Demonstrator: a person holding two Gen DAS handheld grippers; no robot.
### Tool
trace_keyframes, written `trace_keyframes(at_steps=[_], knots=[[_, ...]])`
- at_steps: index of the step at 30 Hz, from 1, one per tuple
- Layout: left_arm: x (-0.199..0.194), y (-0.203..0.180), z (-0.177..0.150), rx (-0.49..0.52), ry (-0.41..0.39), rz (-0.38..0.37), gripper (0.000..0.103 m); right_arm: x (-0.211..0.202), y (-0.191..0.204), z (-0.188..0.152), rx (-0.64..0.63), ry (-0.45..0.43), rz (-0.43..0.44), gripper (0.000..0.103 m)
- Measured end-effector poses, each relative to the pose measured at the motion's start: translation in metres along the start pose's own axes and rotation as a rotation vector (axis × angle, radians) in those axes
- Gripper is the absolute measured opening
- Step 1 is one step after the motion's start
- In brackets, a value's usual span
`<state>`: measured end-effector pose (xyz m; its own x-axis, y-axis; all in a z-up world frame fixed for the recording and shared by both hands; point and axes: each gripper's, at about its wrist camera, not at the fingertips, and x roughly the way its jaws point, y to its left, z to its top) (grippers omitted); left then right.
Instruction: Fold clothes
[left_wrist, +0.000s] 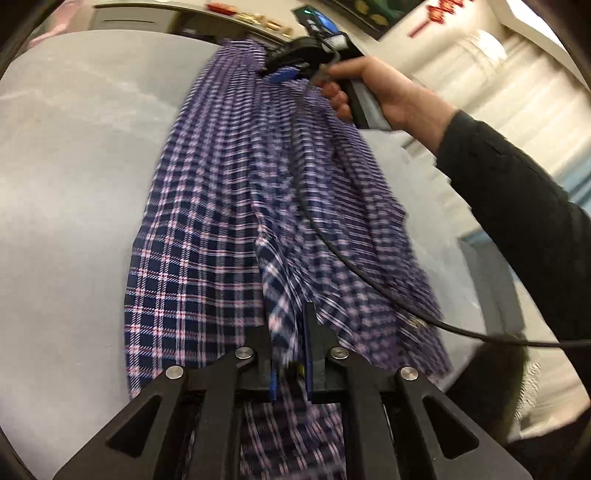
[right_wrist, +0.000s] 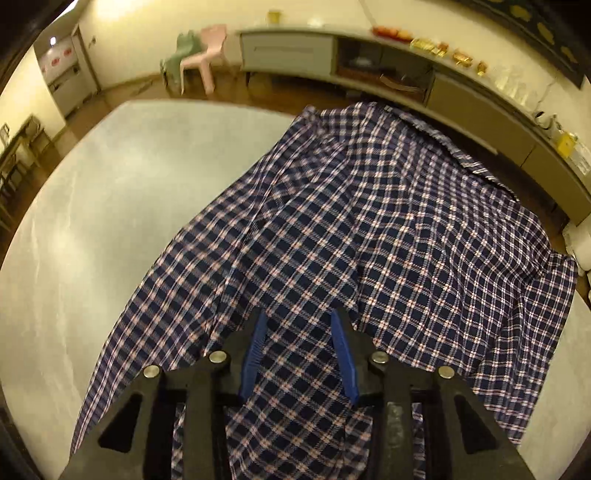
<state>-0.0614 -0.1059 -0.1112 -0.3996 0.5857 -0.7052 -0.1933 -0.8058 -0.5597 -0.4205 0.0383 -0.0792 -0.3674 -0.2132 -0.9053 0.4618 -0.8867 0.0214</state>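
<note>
- The shirt (right_wrist: 332, 229) lies on the grey bench (right_wrist: 110, 229), spread long, its collar end toward the far edge by the sideboard (right_wrist: 369, 59).
- My left fingers (left_wrist: 291, 354) are almost closed, nipping a bunched fold of shirt at the near end; the cloth runs up between the pads and looks taut there.
- My right fingers (right_wrist: 299, 354) stand about half open over the shirt, plaid showing in the gap. The pads do not seem to press on anything, so I judge that I hold nothing on that side.
- In the left view the right fingers (left_wrist: 284, 68) sit at the far end of the shirt, with my right hand (left_wrist: 384, 92) on the handle and the cable (left_wrist: 369, 280) trailing across the cloth.
- The step, as I read it, is to take a second hold so that both ends can be carried over together.
- To do it well: bring the right fingers down onto one clean edge, not a heap of layers, and close fully before lifting.
- Keep the left pinch firm and steady, so the fold line stays straight.
- Watch the cable: it could drag the cloth or get folded in.
</note>
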Motion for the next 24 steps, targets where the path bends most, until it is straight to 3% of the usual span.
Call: trace_keyframes(at_steps=[2, 5, 6, 11, 14, 16, 17, 18, 24], knots=[[-0.022, 0.005, 0.005, 0.034, -0.013, -0.009, 0.013, -0.021, -0.003, 0.009, -0.006, -0.066, 0.018, 0.041], [-0.053, 0.019, 0.015, 0.059, -0.040, -0.005, 0.016, -0.038, -0.013, 0.032, 0.022, -0.158, 0.027, 0.055], [-0.064, 0.027, 0.022, 0.063, -0.050, 0.003, 0.016, -0.032, -0.017, 0.042, 0.031, -0.160, 0.025, 0.060], [-0.076, 0.034, 0.068, 0.105, -0.078, 0.095, 0.016, 0.017, -0.034, 0.088, 0.072, -0.120, 0.002, 0.060], [-0.047, 0.032, 0.119, 0.106, -0.068, 0.082, 0.016, 0.036, -0.037, 0.090, 0.086, -0.092, -0.011, 0.059], [-0.022, 0.028, 0.145, 0.109, -0.072, 0.058, 0.016, 0.049, -0.040, 0.091, 0.095, -0.074, -0.020, 0.030], [-0.016, 0.028, 0.154, 0.114, -0.067, 0.046, 0.016, 0.051, -0.042, 0.091, 0.100, -0.084, -0.027, 0.011], [-0.008, 0.027, 0.154, 0.115, -0.068, 0.039, 0.016, 0.049, -0.045, 0.089, 0.106, -0.104, -0.021, 0.004], [0.023, 0.031, 0.151, 0.144, -0.067, 0.082, 0.018, 0.028, -0.055, 0.073, 0.131, -0.204, -0.011, 0.003]])
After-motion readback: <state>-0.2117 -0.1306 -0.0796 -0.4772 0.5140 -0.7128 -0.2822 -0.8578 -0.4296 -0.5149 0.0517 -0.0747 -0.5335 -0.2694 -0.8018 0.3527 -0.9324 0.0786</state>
